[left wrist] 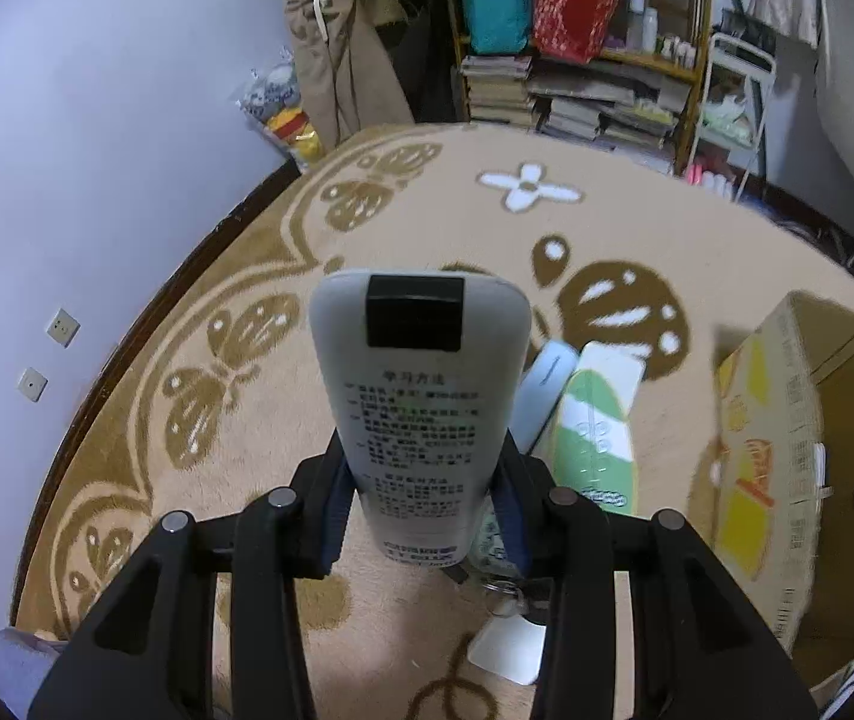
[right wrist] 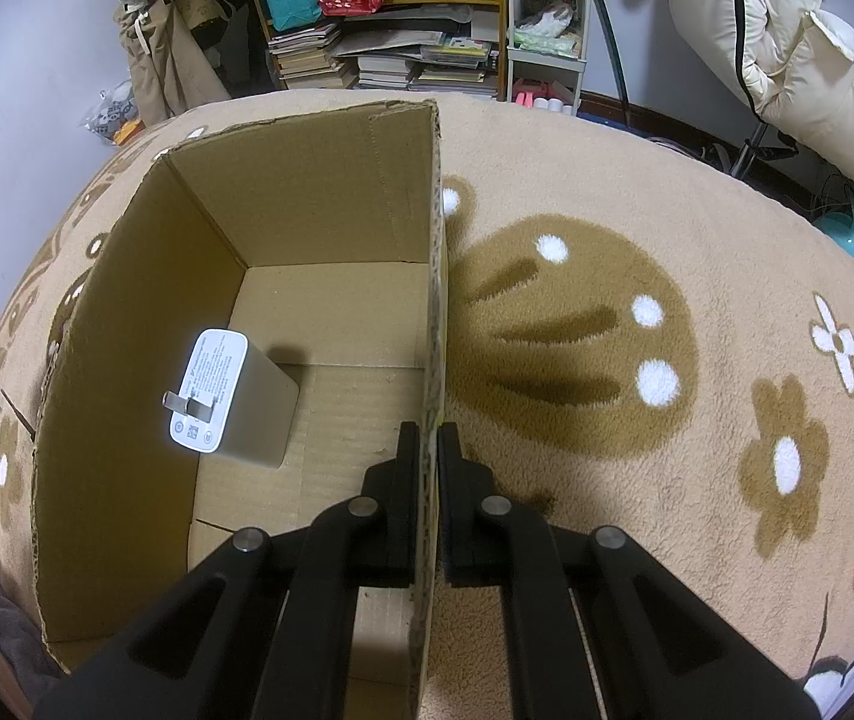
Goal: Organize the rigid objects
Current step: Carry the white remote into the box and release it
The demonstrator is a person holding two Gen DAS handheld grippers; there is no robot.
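Left gripper (left wrist: pixel 424 516) raised above the carpet (left wrist: pixel 637 228), my pads clamped on a grey remote (left wrist: pixel 421 420), printed back facing up, nose pointing away. More remotes (left wrist: pixel 583 420) lie on the carpet below it. Right gripper (right wrist: pixel 427 438) low, jaws pinched on the near wall of the cardboard box (right wrist: pixel 307 198). Inside, a white charger (right wrist: pixel 229 402) stands near the left wall, prongs up.
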